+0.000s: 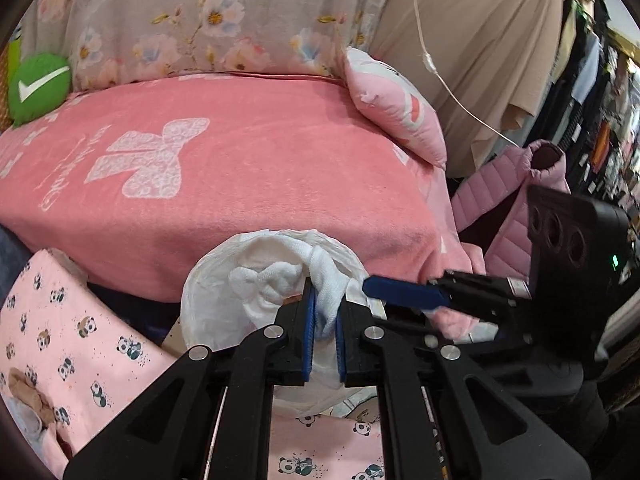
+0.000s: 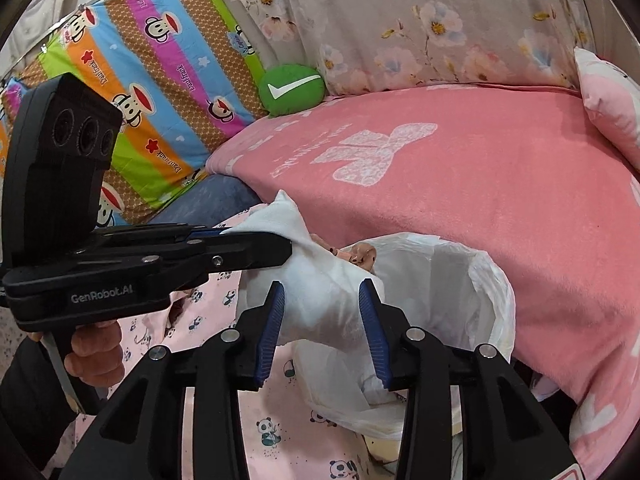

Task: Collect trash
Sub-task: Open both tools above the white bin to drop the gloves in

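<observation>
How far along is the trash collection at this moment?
Done: a white bag stands open beside the pink bed. In hand: the left gripper is shut on a white crumpled tissue wad over the bag; the right gripper straddles it, pads apart. Left: dropping the wad in.

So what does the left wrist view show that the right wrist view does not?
Only the left wrist view shows the pink quilted jacket and the clothes rack on the right.

Only the right wrist view shows the striped monkey-print cloth, the hand under the left gripper, and the white plastic bag opening.

Both show the crumpled white tissue pinched by the left gripper, the right gripper, the pink blanket and the round green cushion.
</observation>
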Demonstrator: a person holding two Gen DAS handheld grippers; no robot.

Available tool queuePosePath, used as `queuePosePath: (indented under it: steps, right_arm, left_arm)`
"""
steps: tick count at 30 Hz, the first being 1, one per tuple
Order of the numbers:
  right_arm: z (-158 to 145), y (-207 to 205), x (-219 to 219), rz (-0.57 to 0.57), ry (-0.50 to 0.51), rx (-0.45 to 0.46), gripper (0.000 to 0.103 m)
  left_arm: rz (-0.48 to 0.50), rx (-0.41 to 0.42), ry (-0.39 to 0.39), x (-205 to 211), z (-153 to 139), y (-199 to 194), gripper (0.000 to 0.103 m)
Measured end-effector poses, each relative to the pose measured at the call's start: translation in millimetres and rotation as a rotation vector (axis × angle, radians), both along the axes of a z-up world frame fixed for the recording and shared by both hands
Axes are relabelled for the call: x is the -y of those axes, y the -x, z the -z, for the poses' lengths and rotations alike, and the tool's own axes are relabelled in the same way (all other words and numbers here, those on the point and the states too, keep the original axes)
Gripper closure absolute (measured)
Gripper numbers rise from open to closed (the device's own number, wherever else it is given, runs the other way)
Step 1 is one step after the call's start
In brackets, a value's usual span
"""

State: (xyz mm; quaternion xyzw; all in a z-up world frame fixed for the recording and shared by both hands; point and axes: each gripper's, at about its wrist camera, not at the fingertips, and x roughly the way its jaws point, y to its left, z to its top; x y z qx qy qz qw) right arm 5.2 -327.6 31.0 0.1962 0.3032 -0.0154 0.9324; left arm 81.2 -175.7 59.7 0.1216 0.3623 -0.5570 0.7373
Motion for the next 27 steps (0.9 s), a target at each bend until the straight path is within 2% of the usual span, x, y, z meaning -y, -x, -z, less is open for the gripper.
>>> queuePosePath:
  steps: [4,9,16,17,22,27]
  right_arm:
    - [-2.7,3.2,12.0,0.024,-0.018,0.014,0.063]
    - [-0.5,-7.3,21.1,0.015,-0.029,-0.012,0.063]
    - [19.1,-18.9,20.8,-0.07,-0.13,-0.061,0.063]
    - [24.8,-21.0,20.8,-0.093,-0.168,-0.069,0.063]
    - [39.1,-24.6,16.5,-0.124,-0.242,-0.083,0.063]
    - [41.1,-27.9,6.1,-0.16,-0.26,-0.077,0.064]
  left_arm:
    - [0.069,0.034,-0.001,-2.4,0.1,9.3,0.094]
    - [0.133,0.076,0.018,-7.1,-1.2,22.6,0.094]
    - [0.103,0.114,-0.003,-4.1,2.8,21.7,0.094]
    - [0.098,0.113,-0.001,-5.3,3.4,20.3,0.094]
    - [0.074,0.119,0.029,-10.0,0.6,15.7,0.094]
    - [0.042,0.111,0.068,-11.9,-5.5,10.1,0.095]
